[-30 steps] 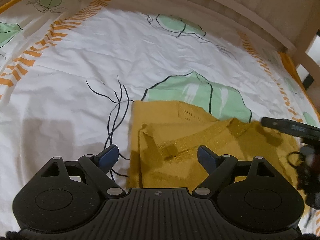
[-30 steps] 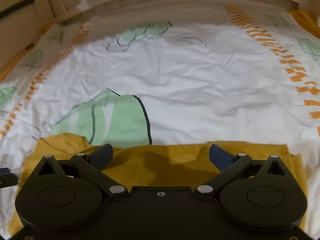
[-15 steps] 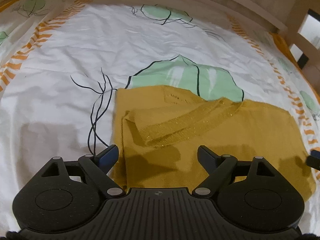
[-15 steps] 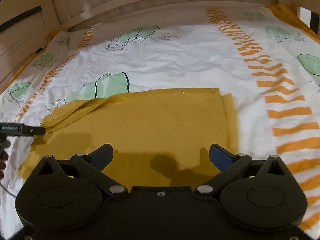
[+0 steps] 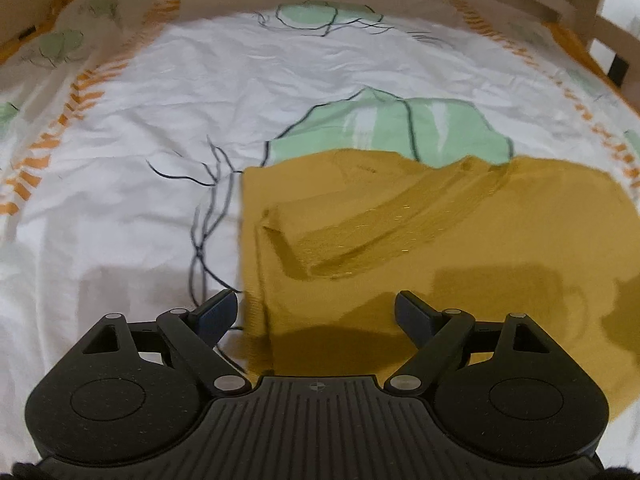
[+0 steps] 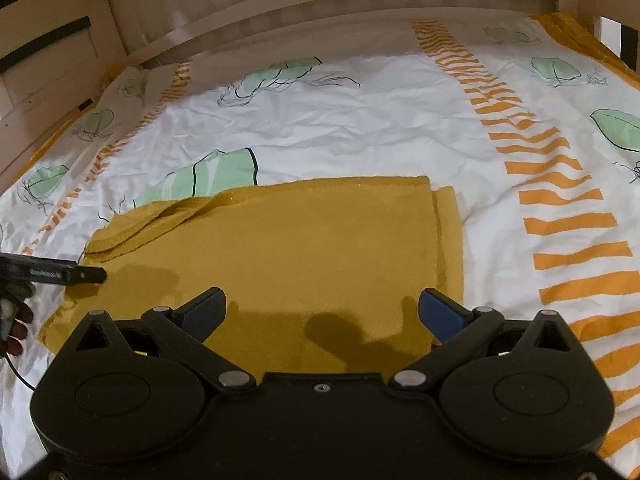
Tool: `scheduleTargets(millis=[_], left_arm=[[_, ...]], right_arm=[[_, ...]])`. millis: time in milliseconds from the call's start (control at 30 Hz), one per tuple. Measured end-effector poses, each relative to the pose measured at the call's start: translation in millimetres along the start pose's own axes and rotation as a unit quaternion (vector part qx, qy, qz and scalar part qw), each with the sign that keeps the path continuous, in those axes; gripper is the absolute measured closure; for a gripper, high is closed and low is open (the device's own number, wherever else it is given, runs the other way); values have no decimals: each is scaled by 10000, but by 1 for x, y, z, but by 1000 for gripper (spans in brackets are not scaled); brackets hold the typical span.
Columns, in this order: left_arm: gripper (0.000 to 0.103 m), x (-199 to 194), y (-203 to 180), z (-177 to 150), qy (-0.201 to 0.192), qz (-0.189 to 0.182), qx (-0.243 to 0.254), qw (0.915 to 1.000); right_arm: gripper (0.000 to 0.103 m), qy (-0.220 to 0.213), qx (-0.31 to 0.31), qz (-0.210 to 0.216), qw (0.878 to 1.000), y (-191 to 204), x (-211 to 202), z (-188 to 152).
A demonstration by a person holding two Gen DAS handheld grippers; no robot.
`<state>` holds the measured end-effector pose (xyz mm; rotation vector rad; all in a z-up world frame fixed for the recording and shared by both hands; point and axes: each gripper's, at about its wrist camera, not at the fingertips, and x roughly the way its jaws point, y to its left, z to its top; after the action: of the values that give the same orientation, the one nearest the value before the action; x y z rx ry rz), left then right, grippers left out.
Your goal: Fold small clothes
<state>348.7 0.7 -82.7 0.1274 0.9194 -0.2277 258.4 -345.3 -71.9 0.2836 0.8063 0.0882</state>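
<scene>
A mustard-yellow knitted garment (image 5: pixel 460 240) lies folded flat on the bed; it also shows in the right wrist view (image 6: pixel 288 256). A sleeve with a ribbed cuff (image 5: pixel 360 228) lies folded across its left part. My left gripper (image 5: pixel 316 312) is open and empty, held above the garment's near left edge. My right gripper (image 6: pixel 320 316) is open and empty, held above the garment's near edge. Part of the left gripper (image 6: pixel 52 274) shows at the left edge of the right wrist view.
The bed sheet (image 6: pixel 360 120) is white with green leaf prints and orange stripes (image 6: pixel 560 200). A wooden bed frame (image 6: pixel 320 4) runs along the far side, with rails at the right (image 5: pixel 612 40).
Both grippers have pulled back and up from the garment, so more of it shows. The right gripper has left the left wrist view. The garment lies still.
</scene>
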Motion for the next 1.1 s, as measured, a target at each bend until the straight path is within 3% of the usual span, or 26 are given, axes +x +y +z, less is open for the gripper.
scheduleTargets(millis=[100, 400, 533, 700, 833, 900, 1100], left_arm=[[17, 2, 1, -3, -127, 278, 66, 9995], [16, 18, 7, 13, -255, 614, 58, 9978], [15, 36, 15, 38, -99, 578, -205, 9981], [15, 52, 27, 60, 73, 826, -453, 9955], [15, 49, 41, 65, 178, 833, -966, 9917], [15, 40, 38, 63, 132, 738, -1038, 9918], [15, -2, -4, 57, 45, -279, -1022, 9944]], right_arm=[[0, -3, 6, 54, 10000, 0, 0, 2], [0, -13, 249, 151, 9996, -9, -9, 9], [0, 8, 441, 170, 9989, -16, -9, 12], [0, 89, 680, 203, 9974, -24, -8, 12], [0, 49, 821, 305, 9961, -27, -12, 14], [0, 23, 834, 310, 9960, -29, -13, 16], [0, 14, 1042, 432, 9936, -34, -16, 19]])
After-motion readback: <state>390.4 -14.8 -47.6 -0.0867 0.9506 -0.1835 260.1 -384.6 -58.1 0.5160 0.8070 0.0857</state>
